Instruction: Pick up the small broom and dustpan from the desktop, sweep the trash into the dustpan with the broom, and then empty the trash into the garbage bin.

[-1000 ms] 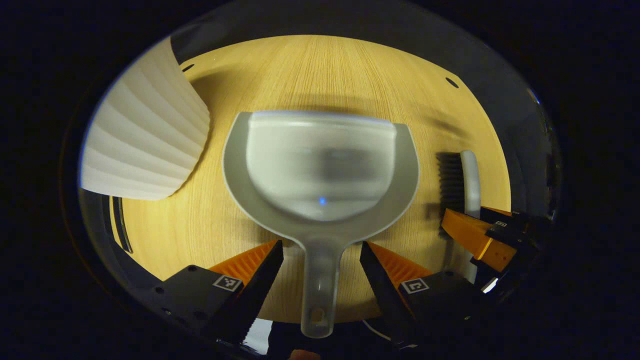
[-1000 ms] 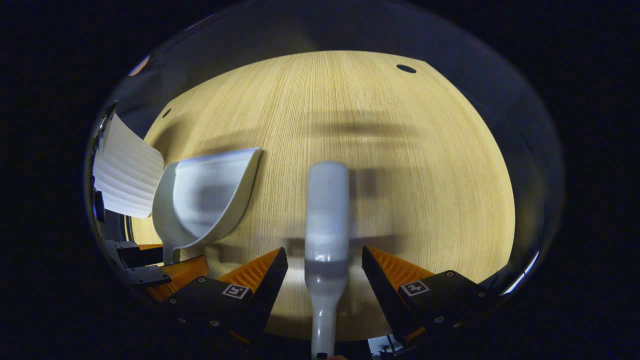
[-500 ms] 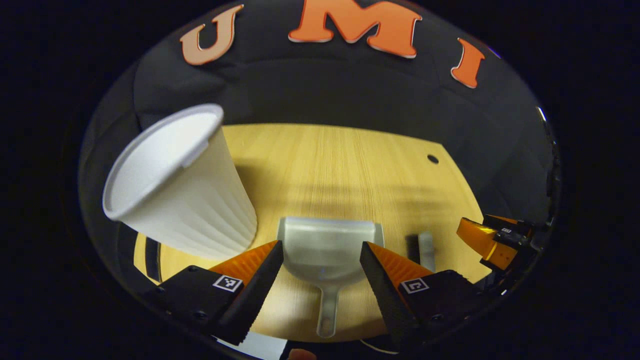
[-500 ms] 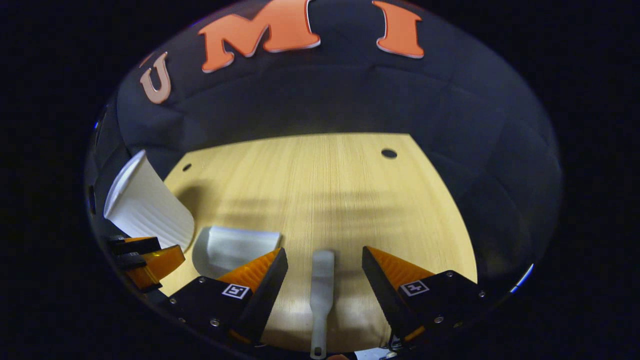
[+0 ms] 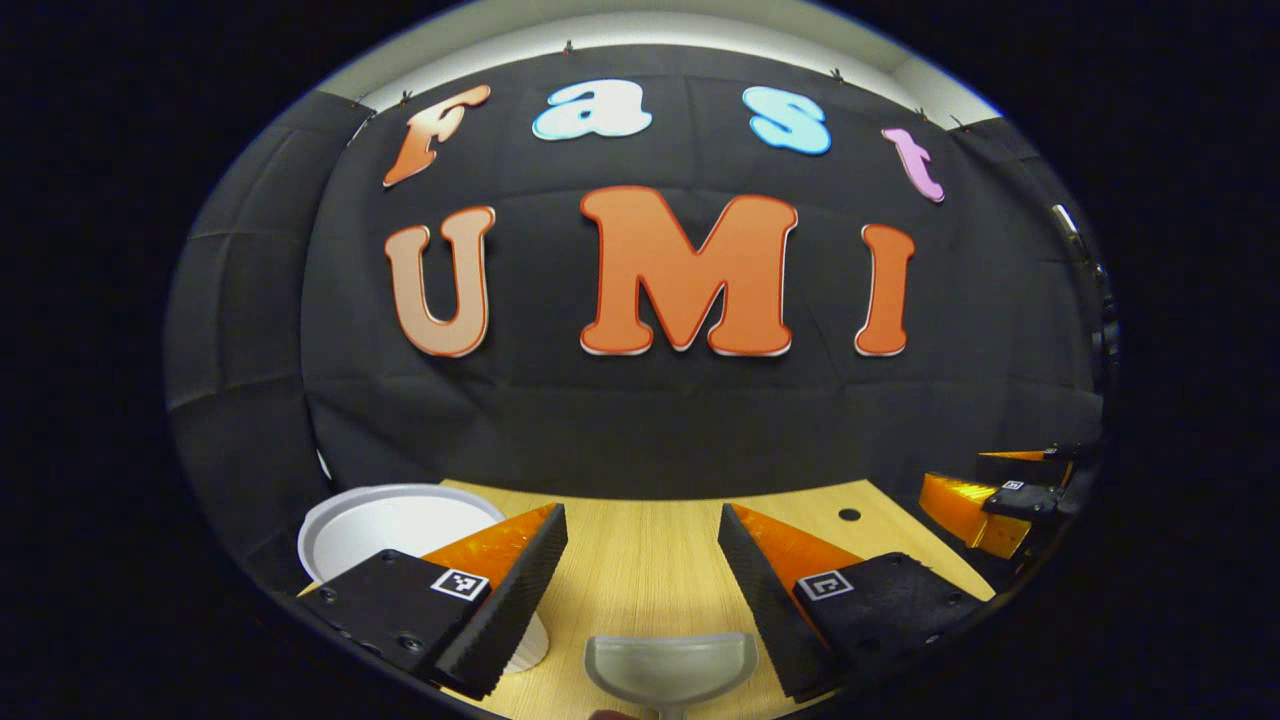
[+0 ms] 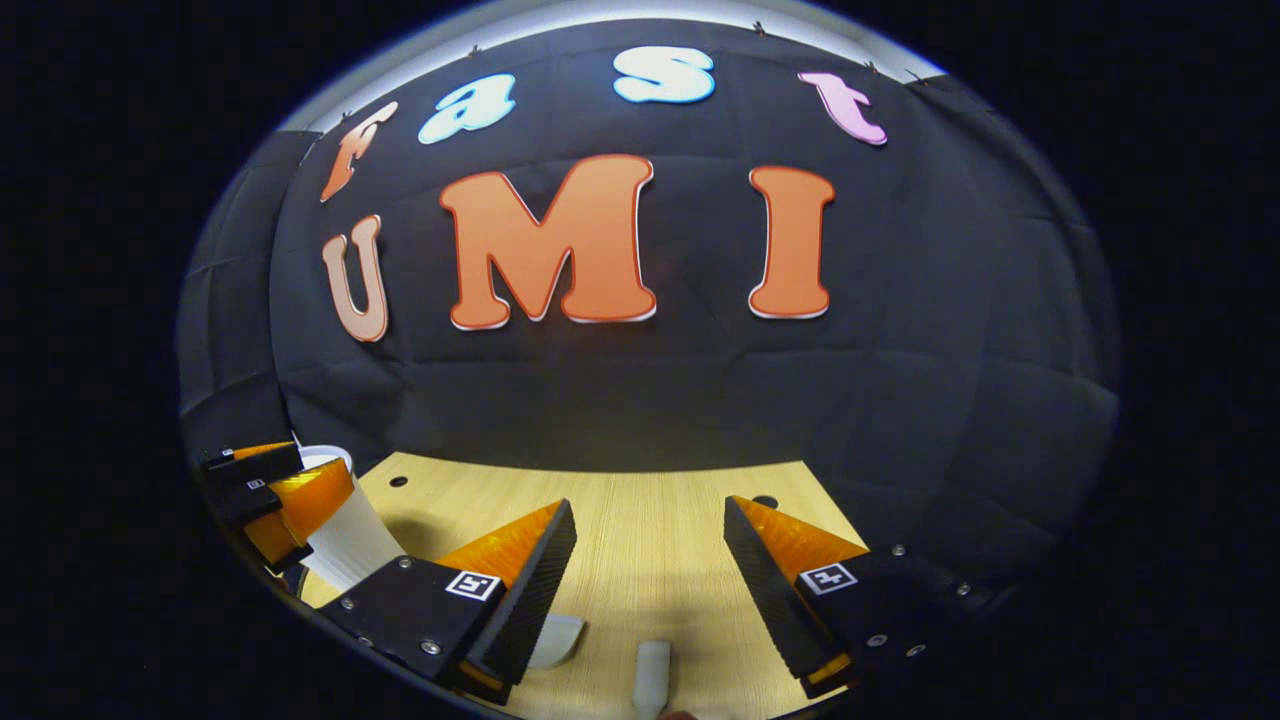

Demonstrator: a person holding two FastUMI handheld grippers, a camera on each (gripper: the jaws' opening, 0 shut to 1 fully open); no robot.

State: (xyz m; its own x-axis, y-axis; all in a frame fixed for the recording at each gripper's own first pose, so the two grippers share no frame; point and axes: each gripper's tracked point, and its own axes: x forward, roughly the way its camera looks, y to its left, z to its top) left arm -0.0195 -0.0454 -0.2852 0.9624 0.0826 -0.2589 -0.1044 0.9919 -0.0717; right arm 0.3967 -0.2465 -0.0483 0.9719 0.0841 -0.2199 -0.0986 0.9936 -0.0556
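A: What has changed since a moment ago?
B: Both views have tilted up to the booth wall; the dustpan point(image 5: 670, 668) and broom point(image 6: 651, 678) sit low on the desktop point(image 5: 640, 560).
A: And the grippers?
B: Left gripper point(image 5: 640, 590) and right gripper point(image 6: 648, 585) gape, gripping nothing (bin point(image 5: 395, 520) at left).

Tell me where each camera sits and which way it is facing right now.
Left gripper view: rides the left gripper, facing the booth wall across the table; dustpan and bin below.
Right gripper view: rides the right gripper, facing the same wall; broom below.
Shared: table, bin, dustpan; each view catches the other gripper at its edge.
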